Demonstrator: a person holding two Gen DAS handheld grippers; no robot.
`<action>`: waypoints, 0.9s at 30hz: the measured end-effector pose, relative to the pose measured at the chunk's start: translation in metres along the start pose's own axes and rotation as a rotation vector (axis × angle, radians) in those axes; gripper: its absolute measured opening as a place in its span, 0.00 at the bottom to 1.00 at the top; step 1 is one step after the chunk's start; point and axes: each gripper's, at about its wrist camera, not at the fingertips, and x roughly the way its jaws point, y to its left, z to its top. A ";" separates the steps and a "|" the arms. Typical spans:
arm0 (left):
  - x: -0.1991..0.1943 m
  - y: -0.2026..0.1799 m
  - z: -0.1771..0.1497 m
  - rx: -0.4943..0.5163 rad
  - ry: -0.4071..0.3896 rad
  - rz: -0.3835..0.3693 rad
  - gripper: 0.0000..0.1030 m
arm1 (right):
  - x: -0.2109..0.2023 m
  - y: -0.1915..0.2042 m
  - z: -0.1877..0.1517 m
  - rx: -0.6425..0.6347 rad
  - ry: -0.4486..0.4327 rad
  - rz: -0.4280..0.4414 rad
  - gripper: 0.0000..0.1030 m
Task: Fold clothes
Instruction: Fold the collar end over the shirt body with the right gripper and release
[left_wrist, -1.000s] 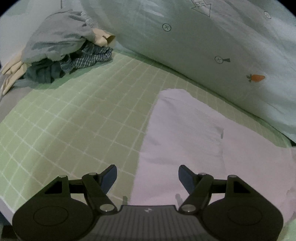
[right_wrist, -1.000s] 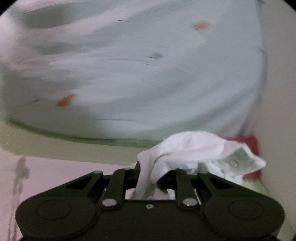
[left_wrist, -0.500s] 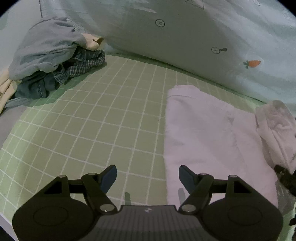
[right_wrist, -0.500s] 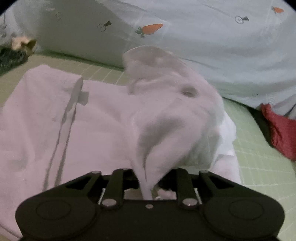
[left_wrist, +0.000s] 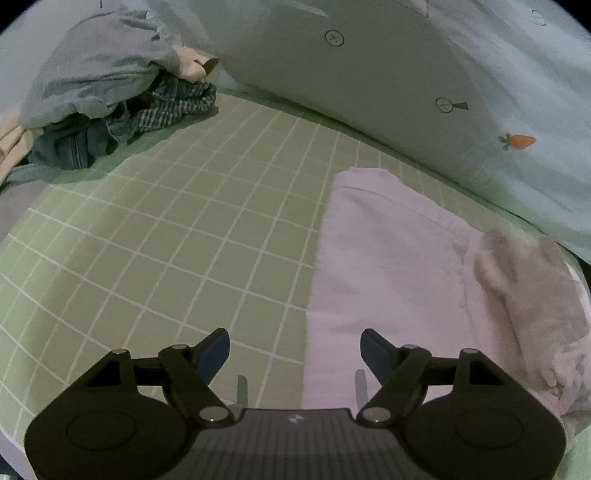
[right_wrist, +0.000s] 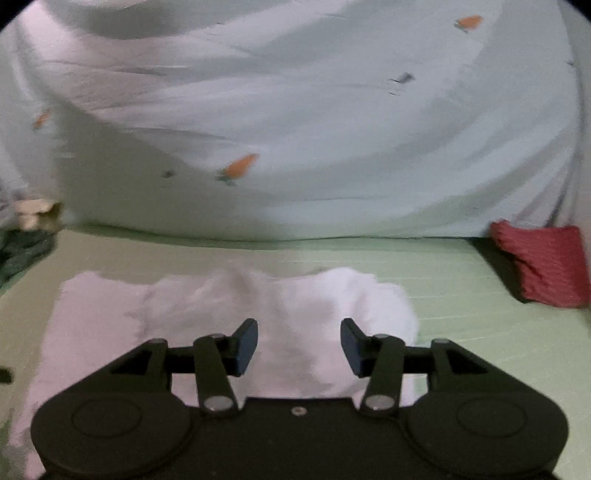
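A white shirt (left_wrist: 388, 266) lies flat on the green checked bed sheet (left_wrist: 184, 236), with a folded-over sleeve (left_wrist: 524, 280) resting on its right part. My left gripper (left_wrist: 294, 350) is open and empty, low over the shirt's left edge. In the right wrist view the same white shirt (right_wrist: 110, 325) lies below my right gripper (right_wrist: 299, 345), which is open and empty just above the bunched sleeve (right_wrist: 332, 295).
A pile of unfolded clothes (left_wrist: 103, 92), grey, striped and beige, sits at the back left of the bed. A pale duvet with carrot prints (left_wrist: 424, 74) runs along the back, also seen in the right wrist view (right_wrist: 295, 129). A red folded cloth (right_wrist: 543, 266) lies at the right.
My right gripper carried the sleeve over the shirt, opened and let it drop there. My left gripper stayed open and drew back a little to the left.
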 end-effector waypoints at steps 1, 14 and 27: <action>0.001 -0.002 0.000 -0.001 0.002 0.001 0.76 | 0.007 -0.004 0.001 -0.003 0.014 -0.026 0.49; 0.035 0.001 0.015 -0.018 0.045 0.034 0.77 | 0.096 0.042 -0.013 -0.069 0.191 0.060 0.48; 0.067 -0.008 0.021 0.040 0.118 -0.015 0.77 | 0.079 0.044 -0.024 0.053 0.235 -0.056 0.96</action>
